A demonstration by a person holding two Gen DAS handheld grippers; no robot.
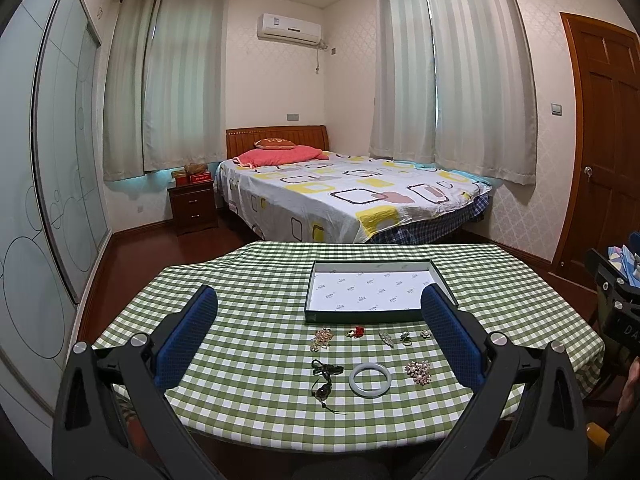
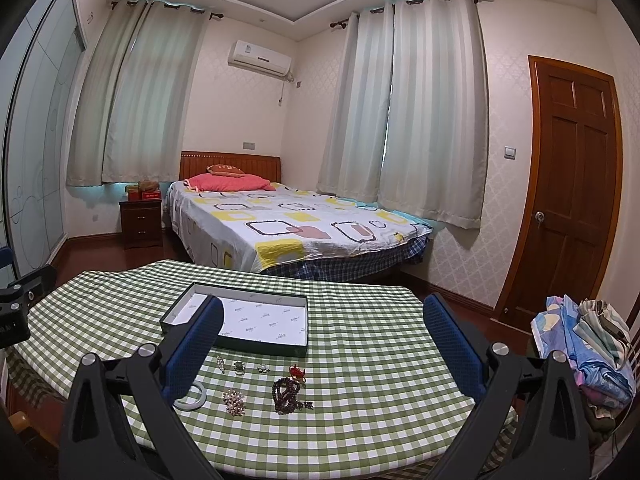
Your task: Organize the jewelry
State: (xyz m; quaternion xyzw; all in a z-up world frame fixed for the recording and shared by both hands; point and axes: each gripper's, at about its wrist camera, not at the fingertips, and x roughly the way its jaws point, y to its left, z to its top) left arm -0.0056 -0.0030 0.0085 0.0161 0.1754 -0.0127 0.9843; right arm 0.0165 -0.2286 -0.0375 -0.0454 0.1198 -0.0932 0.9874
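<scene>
Nothing lifted yet. Left tool (image 1: 320, 324) held back and high over the near edge of the worktop (image 1: 248, 280), blue pads (image 1: 188, 340) spread wide, grasping nothing. Right tool (image 2: 324, 336) the same: released, splayed, hovering short of the pieces. Likely kept back like this to take in the whole layout before committing to a first pick.

Shallow box (image 1: 376, 288) sitting open toward the far side of the checked cloth, white lining bare, no jewelry inside. Placed just beyond the pieces, presumably so each one travels only a short hop forward.

Jewelry spread on the cloth just in front of the box, in two loose rows, pieces apart from one another, probably so the wide pads can close on one without catching a neighbour. Front row in the left view: gold brooch (image 1: 320, 338), red ornament (image 1: 356, 332), silver pin (image 1: 386, 338), ring (image 1: 406, 338), small flower piece (image 1: 424, 334). Nearer row: dark cord pendant (image 1: 324, 380), pale bangle (image 1: 370, 380), pearl brooch (image 1: 418, 372). In the right view, a dark bead bracelet (image 2: 288, 394) coiled off to the right, near the second red piece (image 2: 297, 372).

Bangle lying flat, smooth and round: probably the slippery one, apt to skid under a pinch. Cord pendant trailing loose threads, likely to drag.

Task judged at its very start; everything still to be moved.
</scene>
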